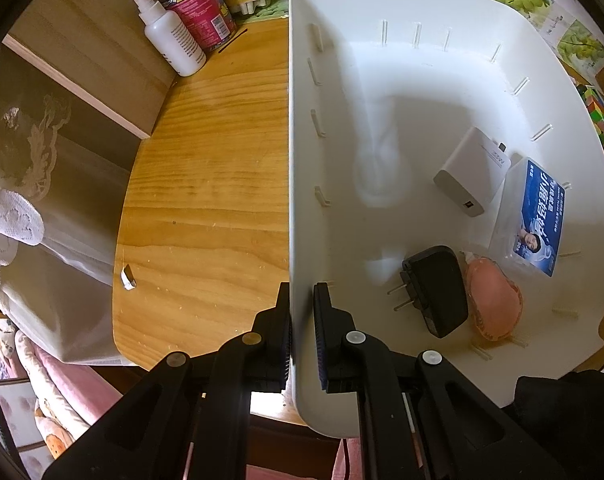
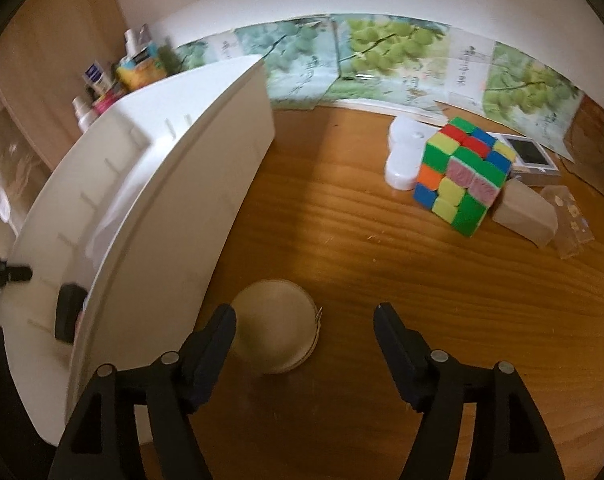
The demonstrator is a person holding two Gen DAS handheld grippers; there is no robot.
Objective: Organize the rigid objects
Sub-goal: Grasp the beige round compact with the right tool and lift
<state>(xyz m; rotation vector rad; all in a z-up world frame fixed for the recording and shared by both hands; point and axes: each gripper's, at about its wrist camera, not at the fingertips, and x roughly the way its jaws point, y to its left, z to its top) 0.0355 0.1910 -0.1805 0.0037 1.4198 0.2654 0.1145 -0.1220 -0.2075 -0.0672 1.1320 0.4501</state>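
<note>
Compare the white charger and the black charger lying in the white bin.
The white charger is a pale, boxy block; the black charger is dark with rounded edges. The black charger shows two bare metal prongs pointing toward the bin's middle; the white charger shows a port on one end. The black charger lies against a pink item; the white charger sits beside a blue-labelled packet. Both lie flat in the bin.

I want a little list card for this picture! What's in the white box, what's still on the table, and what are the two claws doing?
In the box: white bin holds a white charger, black plug adapter, pink oval case, blue-labelled packet
On the table: round beige case, colour cube, white bottle, tan block
Left claw: shut on the bin's wall
Right claw: open, over the round beige case, not gripping it
</note>
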